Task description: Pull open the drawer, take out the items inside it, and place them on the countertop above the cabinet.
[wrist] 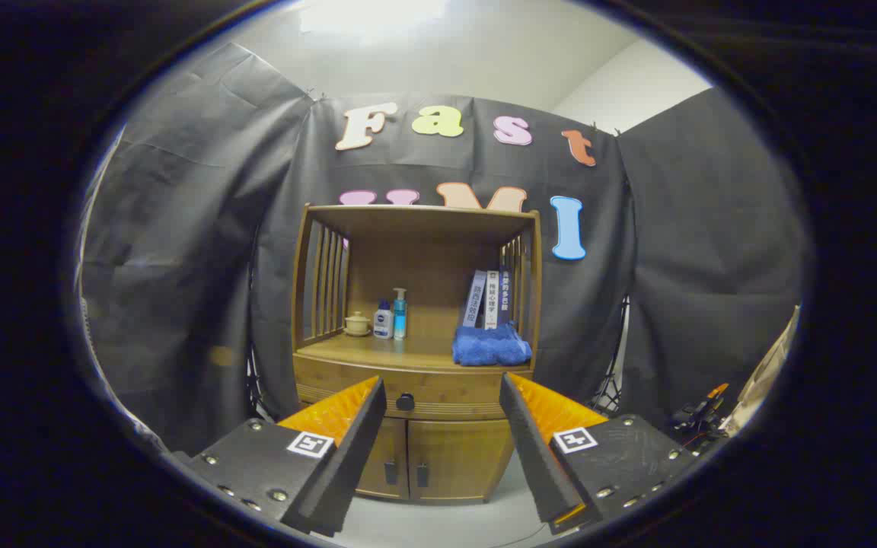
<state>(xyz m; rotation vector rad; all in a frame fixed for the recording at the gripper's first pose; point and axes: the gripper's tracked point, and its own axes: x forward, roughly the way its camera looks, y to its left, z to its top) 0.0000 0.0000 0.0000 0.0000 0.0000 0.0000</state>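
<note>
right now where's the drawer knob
In the gripper view the knob sits mid-front of the shut drawer, under the shelf and above the two doors, beyond the open gripper, between its fingers.

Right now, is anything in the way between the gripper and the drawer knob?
Nothing visible is. The gripper is open, nothing between its fingers, and the drawer knob sits beyond them on the closed drawer, with only open space in between.

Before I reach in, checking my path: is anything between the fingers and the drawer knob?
Nothing. In the gripper view the open hand-held gripper faces the drawer knob across bare air, well short of the closed drawer.
</note>
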